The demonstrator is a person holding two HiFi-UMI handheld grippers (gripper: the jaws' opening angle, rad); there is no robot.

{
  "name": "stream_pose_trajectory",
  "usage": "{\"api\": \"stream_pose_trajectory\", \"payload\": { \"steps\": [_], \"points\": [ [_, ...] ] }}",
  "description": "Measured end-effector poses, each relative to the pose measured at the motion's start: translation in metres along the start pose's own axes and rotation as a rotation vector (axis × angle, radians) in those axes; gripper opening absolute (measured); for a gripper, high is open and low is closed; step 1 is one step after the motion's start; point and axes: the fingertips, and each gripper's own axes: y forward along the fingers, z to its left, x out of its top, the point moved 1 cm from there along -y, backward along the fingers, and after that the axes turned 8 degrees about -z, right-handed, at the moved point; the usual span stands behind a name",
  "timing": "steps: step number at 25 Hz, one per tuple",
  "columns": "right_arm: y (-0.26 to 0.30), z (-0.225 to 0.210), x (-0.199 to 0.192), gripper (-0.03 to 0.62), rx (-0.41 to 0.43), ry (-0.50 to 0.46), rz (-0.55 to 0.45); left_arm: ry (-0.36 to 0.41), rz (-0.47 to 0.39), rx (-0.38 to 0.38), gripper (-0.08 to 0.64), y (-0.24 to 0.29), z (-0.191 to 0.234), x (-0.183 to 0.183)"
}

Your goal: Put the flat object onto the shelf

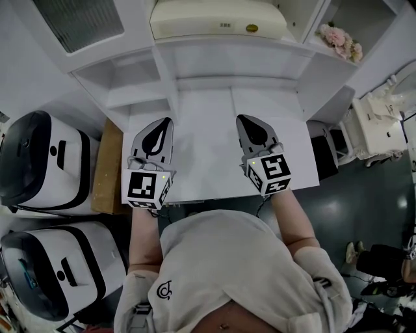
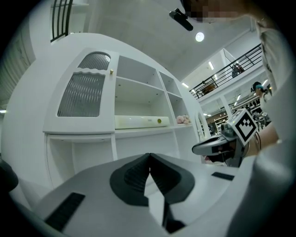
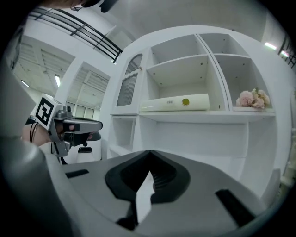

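Left hand-held gripper [image 1: 162, 127] and right hand-held gripper [image 1: 247, 127] are closed, holding nothing, over the bench [image 1: 208, 140]. Upper middle, the flat object [image 1: 218, 19] lies on the shelf [image 1: 227, 49]; best not bump it.

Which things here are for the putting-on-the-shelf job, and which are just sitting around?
For the job:
- flat cream object, already lying on the shelf
- left gripper, shut and empty
- right gripper, shut and empty

Just sitting around:
- pink flowers
- white machines beside the table
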Motion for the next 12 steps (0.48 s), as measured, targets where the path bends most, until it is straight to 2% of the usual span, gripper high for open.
{"api": "stream_pose_trajectory", "payload": {
  "steps": [12],
  "points": [
    [-0.006, 0.017, 0.016, 0.003, 0.047, -0.027, -0.034, -0.007, -0.003, 0.008, 0.012, -0.007, -0.004, 0.001]
  ]
}}
